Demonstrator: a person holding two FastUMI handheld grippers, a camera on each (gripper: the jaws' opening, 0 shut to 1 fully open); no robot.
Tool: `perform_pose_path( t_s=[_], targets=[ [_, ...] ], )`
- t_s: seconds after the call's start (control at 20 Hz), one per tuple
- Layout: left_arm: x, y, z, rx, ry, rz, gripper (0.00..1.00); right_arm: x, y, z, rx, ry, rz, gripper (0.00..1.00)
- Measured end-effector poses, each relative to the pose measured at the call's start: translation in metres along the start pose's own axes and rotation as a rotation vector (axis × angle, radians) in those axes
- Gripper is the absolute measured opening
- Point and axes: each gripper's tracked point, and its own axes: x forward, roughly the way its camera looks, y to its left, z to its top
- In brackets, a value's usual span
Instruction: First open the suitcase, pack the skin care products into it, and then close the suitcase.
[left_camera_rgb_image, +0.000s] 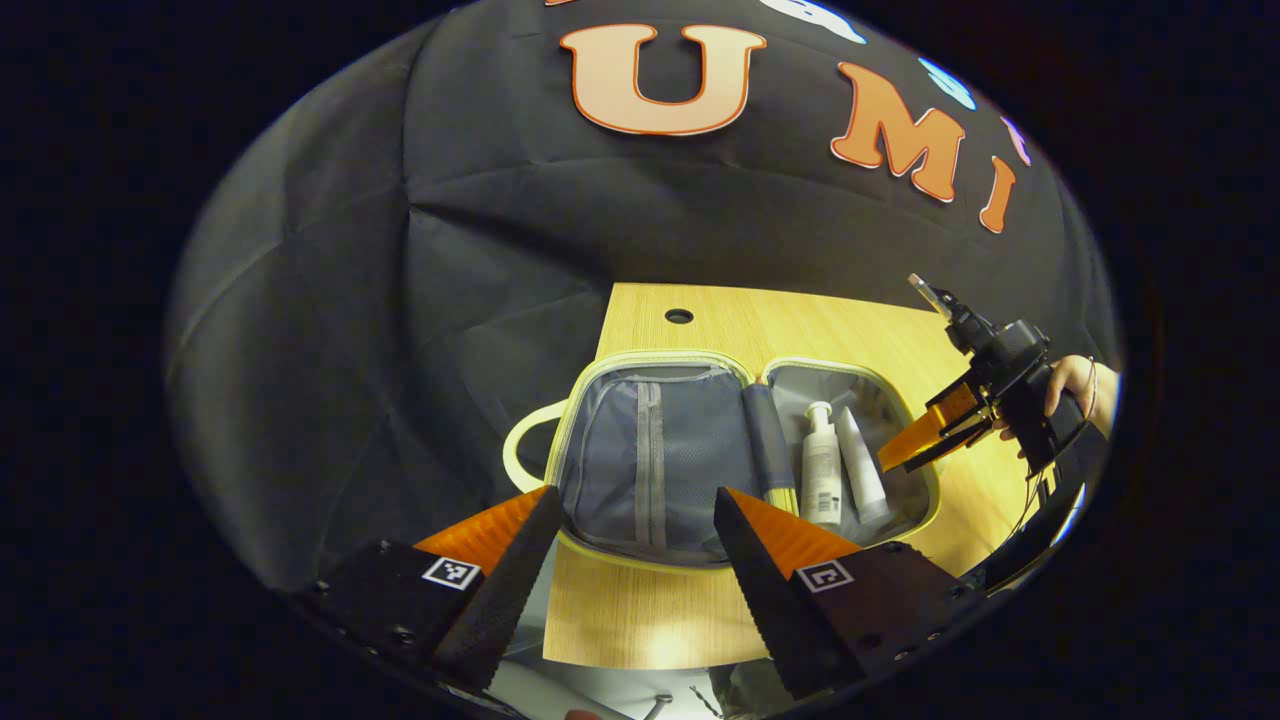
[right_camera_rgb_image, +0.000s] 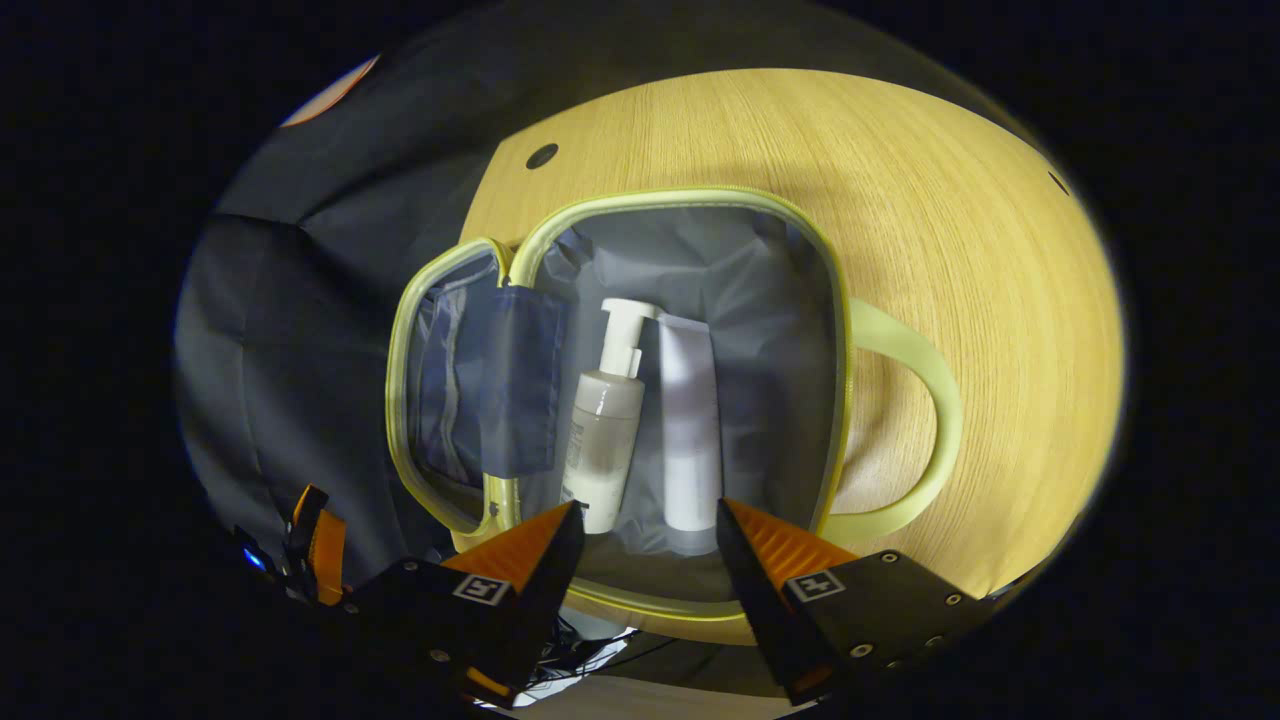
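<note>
Suitcase (left_camera_rgb_image: 740, 450) lay open on the table (left_camera_rgb_image: 850, 330), near its left edge, with the lid half (left_camera_rgb_image: 650, 455) overhanging that edge. Inside the other half (right_camera_rgb_image: 700, 260), pump bottle (right_camera_rgb_image: 605, 430) and tube (right_camera_rgb_image: 688, 430) lay side by side, touching, bottle nearer the hinge. Handle (right_camera_rgb_image: 915, 400) rested on the tabletop, on the side away from the hinge.

Matt light wood-grain surface (right_camera_rgb_image: 950, 230), suitcase (right_camera_rgb_image: 690, 250) with soft grey cloth lining and mesh cloth pocket (left_camera_rgb_image: 650, 450), smooth rubbery pale trim, glossy plastic pump bottle (right_camera_rgb_image: 605, 420), matt plastic tube (right_camera_rgb_image: 688, 420)
</note>
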Motion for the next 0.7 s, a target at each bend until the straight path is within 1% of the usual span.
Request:
perform_pose_path(
  t_s=[0.05,0.15,0.2,0.3,0.4,0.55,0.65,0.7],
  targets=[
    [0.001,0.002,0.004,-0.022,-0.009,-0.003,0.99,-0.015,0.002,0.0,0.005,-0.02,0.029,0.95],
    [0.002,0.013,0.015,-0.083,-0.039,0.0,1.0,-0.044,0.011,0.006,0.023,-0.069,0.101,0.96],
    [0.004,0.025,0.02,-0.119,-0.056,0.005,0.99,-0.059,0.013,0.009,0.031,-0.094,0.133,0.96],
    [0.011,0.049,0.025,-0.198,-0.083,0.015,0.98,-0.083,0.02,0.016,0.048,-0.15,0.173,0.96],
    [0.023,0.087,0.022,-0.288,-0.104,0.028,0.99,-0.092,0.009,0.022,0.069,-0.202,0.168,0.96],
    [0.049,0.132,0.012,-0.427,-0.107,0.01,0.98,-0.118,-0.026,0.031,0.104,-0.264,0.124,0.95],
    [0.071,0.146,0.004,-0.54,-0.1,-0.042,0.98,-0.13,-0.042,0.034,0.139,-0.292,0.104,0.95],
    [0.085,0.146,0.003,-0.604,-0.099,-0.081,0.98,-0.132,-0.048,0.034,0.152,-0.304,0.096,0.95]
  ],
)
